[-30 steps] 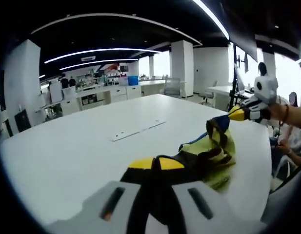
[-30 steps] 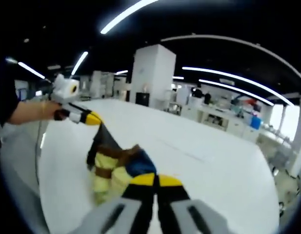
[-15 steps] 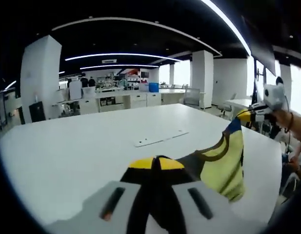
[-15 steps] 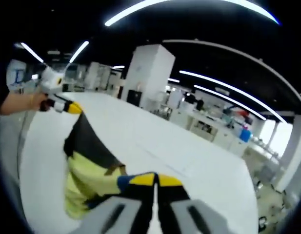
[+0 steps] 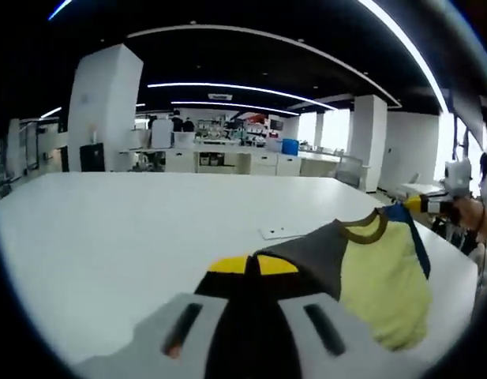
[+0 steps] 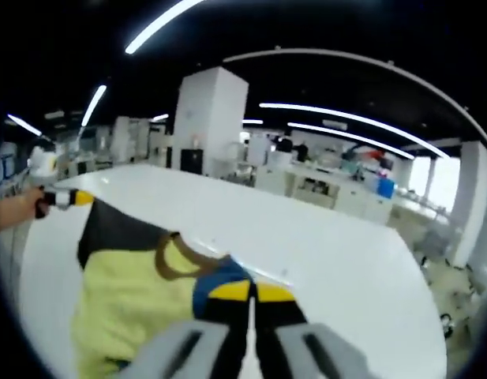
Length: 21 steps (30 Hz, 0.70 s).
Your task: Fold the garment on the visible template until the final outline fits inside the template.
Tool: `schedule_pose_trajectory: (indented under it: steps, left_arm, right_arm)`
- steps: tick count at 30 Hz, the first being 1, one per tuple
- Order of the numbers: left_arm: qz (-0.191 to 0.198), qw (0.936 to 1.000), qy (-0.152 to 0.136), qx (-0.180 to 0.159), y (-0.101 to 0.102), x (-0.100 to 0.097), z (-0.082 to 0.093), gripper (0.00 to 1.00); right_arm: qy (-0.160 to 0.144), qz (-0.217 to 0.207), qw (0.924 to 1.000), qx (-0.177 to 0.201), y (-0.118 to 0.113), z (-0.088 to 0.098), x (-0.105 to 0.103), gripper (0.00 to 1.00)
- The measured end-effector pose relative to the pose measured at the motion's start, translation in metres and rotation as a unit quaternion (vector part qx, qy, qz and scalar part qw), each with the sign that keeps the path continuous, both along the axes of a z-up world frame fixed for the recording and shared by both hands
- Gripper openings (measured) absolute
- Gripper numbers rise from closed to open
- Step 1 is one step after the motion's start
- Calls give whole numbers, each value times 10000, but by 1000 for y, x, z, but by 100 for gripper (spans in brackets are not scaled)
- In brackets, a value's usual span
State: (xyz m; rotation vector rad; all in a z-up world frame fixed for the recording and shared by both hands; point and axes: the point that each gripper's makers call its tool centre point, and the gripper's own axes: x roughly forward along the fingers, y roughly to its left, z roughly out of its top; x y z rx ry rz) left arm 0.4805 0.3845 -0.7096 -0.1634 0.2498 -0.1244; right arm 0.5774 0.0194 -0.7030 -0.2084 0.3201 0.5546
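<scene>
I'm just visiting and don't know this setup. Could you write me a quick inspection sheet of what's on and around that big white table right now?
Surface: large white table, mostly bare.
Job's things: a yellow shirt with dark grey and blue shoulders and a brown collar, held up by its shoulders and spread out between the two grippers; no template outline can be made out.
Clutter: a flat white plate lying on the table.
Grippers: left gripper shut on the grey shoulder; right gripper shut on the blue shoulder.
Cables: nothing seen.
Surroundings: open office with white pillars, strip lights on a dark ceiling, white counters at the back with people standing there.
</scene>
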Motion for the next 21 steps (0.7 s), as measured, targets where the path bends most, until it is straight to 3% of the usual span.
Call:
schedule_pose_trajectory:
  steps: [11, 15, 21]
  left_arm:
    - [28, 9989, 246, 388, 11, 27, -35, 0]
    - [120, 9985, 303, 442, 15, 36, -43, 0]
    - [181, 9975, 445, 517, 16, 48, -58, 0]
  right_arm:
    - [117, -193, 9997, -101, 14, -26, 47, 0]
    - [443, -456, 9979, -132, 9, -51, 64, 0]
    - [830, -649, 9943, -172, 4, -83, 69, 0]
